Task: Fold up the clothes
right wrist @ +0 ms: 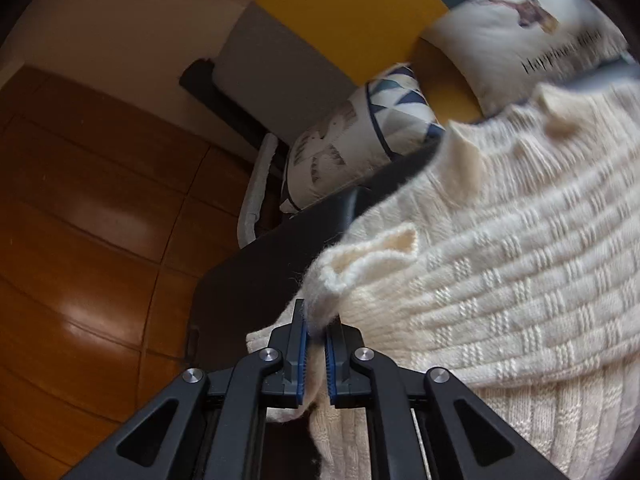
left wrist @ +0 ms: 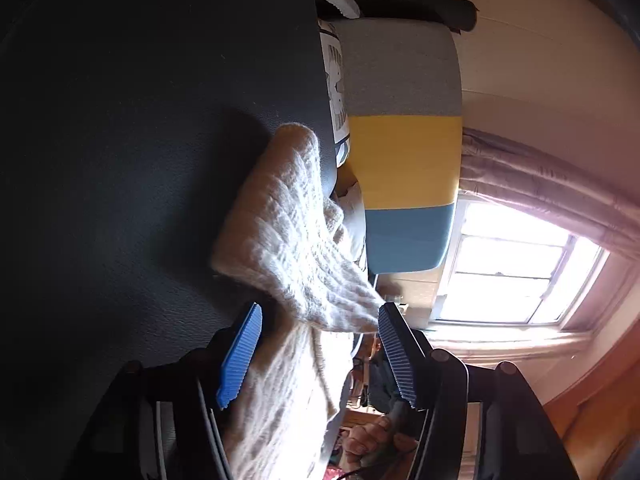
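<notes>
A cream cable-knit sweater [left wrist: 288, 240] lies bunched on a dark tabletop [left wrist: 140, 160] and hangs off its edge. In the left wrist view my left gripper [left wrist: 320, 312] is open, its blue pads [left wrist: 240, 356] standing either side of a hanging fold of the knit, with a gap on the right side. In the right wrist view the sweater [right wrist: 500, 280] fills the right half, draped over the table [right wrist: 260, 280]. My right gripper [right wrist: 316, 332] is shut on a pinched corner of the sweater's edge, lifted off the table.
A sofa with grey, yellow and blue sections [left wrist: 404, 160] stands behind the table, bearing two printed pillows [right wrist: 352, 140] [right wrist: 520, 28]. Wooden floor [right wrist: 100, 220] lies left of the table. A bright window [left wrist: 512, 272] with a curtain is beyond. A person's hand [left wrist: 372, 440] shows low down.
</notes>
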A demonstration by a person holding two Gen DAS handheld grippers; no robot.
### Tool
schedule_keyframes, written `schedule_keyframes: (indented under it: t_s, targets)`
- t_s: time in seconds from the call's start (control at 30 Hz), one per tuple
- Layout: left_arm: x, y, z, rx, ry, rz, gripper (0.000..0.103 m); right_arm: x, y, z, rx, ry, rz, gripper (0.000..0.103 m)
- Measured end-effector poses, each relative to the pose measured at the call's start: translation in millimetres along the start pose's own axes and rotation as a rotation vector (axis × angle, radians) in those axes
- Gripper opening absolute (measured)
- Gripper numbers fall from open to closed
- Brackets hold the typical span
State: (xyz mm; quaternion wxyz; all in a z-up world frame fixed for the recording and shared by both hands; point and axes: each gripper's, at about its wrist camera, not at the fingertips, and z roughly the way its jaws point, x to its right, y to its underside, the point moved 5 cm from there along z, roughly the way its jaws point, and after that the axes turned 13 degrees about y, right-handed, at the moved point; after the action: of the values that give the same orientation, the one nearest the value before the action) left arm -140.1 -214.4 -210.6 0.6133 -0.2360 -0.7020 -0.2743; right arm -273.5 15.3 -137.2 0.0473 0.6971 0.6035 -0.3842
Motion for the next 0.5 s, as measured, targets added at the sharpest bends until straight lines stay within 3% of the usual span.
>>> schedule_keyframes:
  t_s: [0.17,0.3,0.5]
  targets:
    - [4.4,0.6,28.5,0.016,0.045,-0.042,0.061,-53.6,-24.5,-41.1,0.076,-0.016,-0.157,0.006]
    - [4.7,-2.6,53.6,0.035,0.037,-0.053,0.061,-79.5,-39.9,-77.6,0.132,-0.050,-0.226,0.006]
    - [1.2,-4.1,78.5,0.027,-0.010,-0.028,0.061,-76.8,-69.0,-121.5,0.220,-0.068,-0.236,0.006]
